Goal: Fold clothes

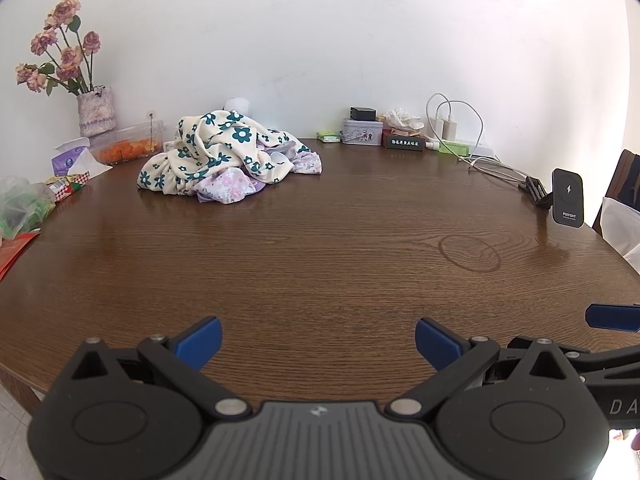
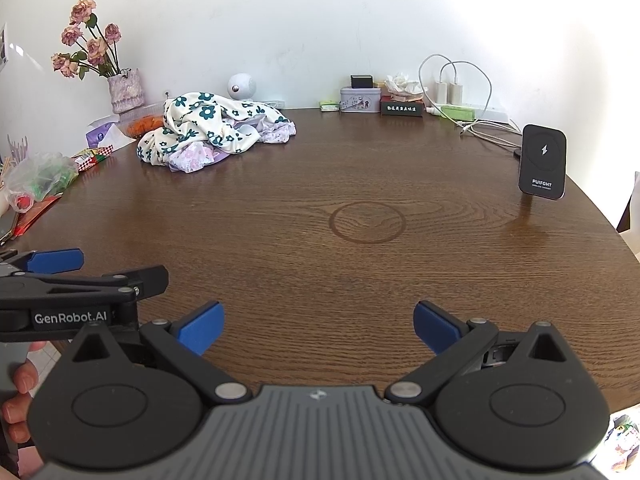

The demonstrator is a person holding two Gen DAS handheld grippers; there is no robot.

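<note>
A crumpled pile of clothes (image 1: pixel 224 156) lies at the far left of the brown wooden table (image 1: pixel 320 264): a cream garment with teal flowers on top, pale purple floral fabric under it. The right wrist view shows the same pile (image 2: pixel 208 132). My left gripper (image 1: pixel 318 340) hovers over the table's near edge, open, blue pads wide apart, nothing between them. My right gripper (image 2: pixel 318 326) is open too and holds nothing. Both are far from the pile. The left gripper's side shows in the right wrist view (image 2: pixel 56 280), with a person's hand on it.
Along the wall stand a vase of dried roses (image 1: pixel 94 114), a plastic box of orange food (image 1: pixel 128 146), tissue packs, a tin (image 1: pixel 362 131), chargers with cables (image 1: pixel 452 128). A black wireless charger stand (image 2: pixel 543 162) sits at the right. Bags and packets (image 1: pixel 24 204) lie at the left edge.
</note>
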